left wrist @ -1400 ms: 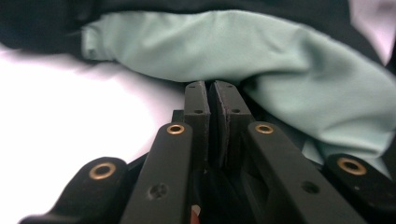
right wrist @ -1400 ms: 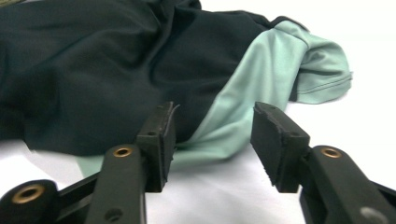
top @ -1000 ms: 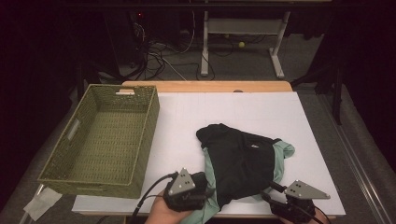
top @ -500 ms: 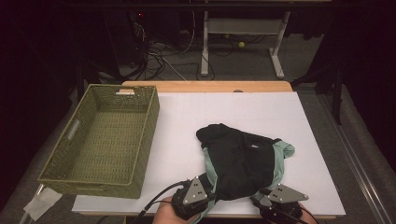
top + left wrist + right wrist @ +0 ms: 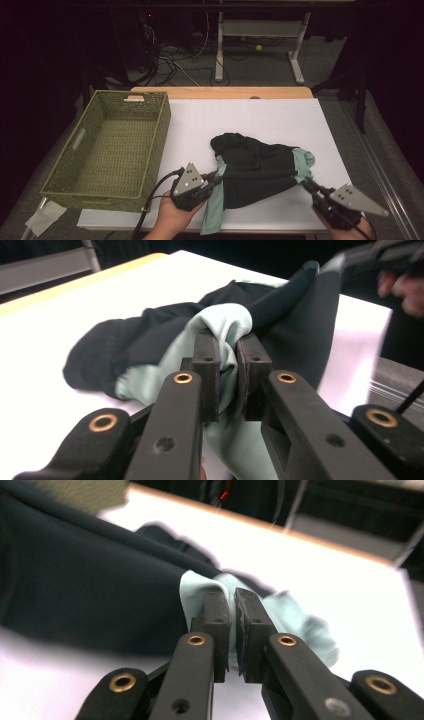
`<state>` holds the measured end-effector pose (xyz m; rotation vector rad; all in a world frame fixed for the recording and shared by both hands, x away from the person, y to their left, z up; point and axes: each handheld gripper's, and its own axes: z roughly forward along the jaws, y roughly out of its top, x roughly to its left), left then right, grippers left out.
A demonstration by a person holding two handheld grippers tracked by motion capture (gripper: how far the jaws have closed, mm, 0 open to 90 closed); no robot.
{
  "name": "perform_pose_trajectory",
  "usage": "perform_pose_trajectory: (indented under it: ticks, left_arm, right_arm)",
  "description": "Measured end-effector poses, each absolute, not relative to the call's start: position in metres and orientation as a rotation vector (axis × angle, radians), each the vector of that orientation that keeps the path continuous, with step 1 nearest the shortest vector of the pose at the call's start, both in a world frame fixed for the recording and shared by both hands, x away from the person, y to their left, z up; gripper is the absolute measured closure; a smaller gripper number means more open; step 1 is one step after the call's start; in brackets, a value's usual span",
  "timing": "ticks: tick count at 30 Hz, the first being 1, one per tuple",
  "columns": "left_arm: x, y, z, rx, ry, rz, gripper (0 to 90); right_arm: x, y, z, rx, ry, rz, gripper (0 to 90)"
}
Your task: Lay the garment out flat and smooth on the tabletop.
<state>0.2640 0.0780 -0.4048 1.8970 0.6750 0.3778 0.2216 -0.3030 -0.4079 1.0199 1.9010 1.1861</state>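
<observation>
Cloth is what both claws grip: a dark garment (image 5: 255, 172) with pale mint-green trim lies bunched on the near half of the white table (image 5: 260, 120), right of its middle, and stretches between the two hands. The left claw (image 5: 218, 176) sits at the garment's near left edge, and in the left gripper view its jaws are clamped on a fold of the mint-green fabric (image 5: 227, 335), which bulges out above the pads; these jaws have just been closing, with the fabric between them. The right claw (image 5: 303, 183) meets the garment's right end, just below the pale sleeve-like lump there, and in the right gripper view (image 5: 231, 611) its jaws stand nearly together on a thin edge of the same light fabric (image 5: 200, 587), with the dark cloth spreading off to the left; they too have just been closing on it. Between the two grips the dark cloth looks drawn fairly taut along its near edge, while a strip of mint-green hangs down over the table's near edge beside the left hand (image 5: 172, 220). A woven green basket (image 5: 90, 167) stands on the table's left side, well apart from the garment. Behind the table, cables and a metal frame stand on the dim floor.
</observation>
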Motion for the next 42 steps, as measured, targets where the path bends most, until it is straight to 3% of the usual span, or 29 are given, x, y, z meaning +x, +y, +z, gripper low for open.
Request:
perform_pose_trajectory:
  ticks: [6, 7, 10, 11, 14, 20, 22, 27, 29, 31, 34, 38, 39, 42]
  left_arm:
    - [0.302, 0.071, -0.424, 1.979, 0.784, 0.44, 77.9]
    - [0.309, 0.065, -0.434, 2.029, 0.809, 0.442, 75.1]
    - [0.311, 0.066, -0.44, 2.042, 0.841, 0.406, 56.8]
    - [0.306, 0.07, -0.443, 2.032, 0.848, 0.404, 52.1]
    - [0.291, 0.078, -0.443, 2.026, 0.83, 0.402, 42.3]
    - [0.26, 0.081, -0.451, 2.007, 0.75, 0.331, 44.8]
    - [0.258, 0.077, -0.458, 2.069, 0.719, 0.321, 53.4]
    - [0.26, 0.068, -0.468, 2.144, 0.738, 0.267, 72.8]
    - [0.259, 0.067, -0.469, 2.148, 0.735, 0.265, 79.7]
    - [0.259, 0.066, -0.47, 2.15, 0.731, 0.266, 85.6]
    - [0.259, 0.068, -0.469, 2.127, 0.72, 0.269, 85.8]
    - [0.259, 0.077, -0.466, 2.086, 0.737, 0.304, 85.1]
    - [0.261, 0.081, -0.466, 2.066, 0.764, 0.311, 70.9]
    - [0.26, 0.084, -0.466, 2.056, 0.747, 0.333, 57.6]
  right_arm:
    - [0.266, -0.301, -0.382, 1.035, 1.839, 1.179, 85.6]
    - [0.288, -0.291, -0.389, 1.047, 1.881, 1.115, 84.8]
    - [0.305, -0.285, -0.402, 1.078, 1.93, 1.056, 82.6]
    - [0.312, -0.283, -0.415, 1.112, 1.962, 1.039, 69.7]
    - [0.302, -0.289, -0.42, 1.129, 1.926, 1.08, 58.6]
    - [0.26, -0.308, -0.422, 1.1, 1.883, 1.122, 60.4]
    - [0.254, -0.307, -0.429, 1.1, 1.924, 1.138, 59.8]
    - [0.268, -0.299, -0.451, 1.169, 2.009, 1.113, 45.5]
    - [0.275, -0.298, -0.455, 1.183, 2.029, 1.107, 46.8]
    - [0.278, -0.297, -0.458, 1.175, 2.05, 1.092, 59.6]
    - [0.273, -0.295, -0.457, 1.122, 2.067, 1.084, 78.7]
    - [0.263, -0.296, -0.454, 1.088, 2.063, 1.095, 83.7]
    - [0.256, -0.299, -0.451, 1.068, 2.063, 1.107, 83.8]
    - [0.245, -0.303, -0.447, 1.068, 2.055, 1.135, 83.8]
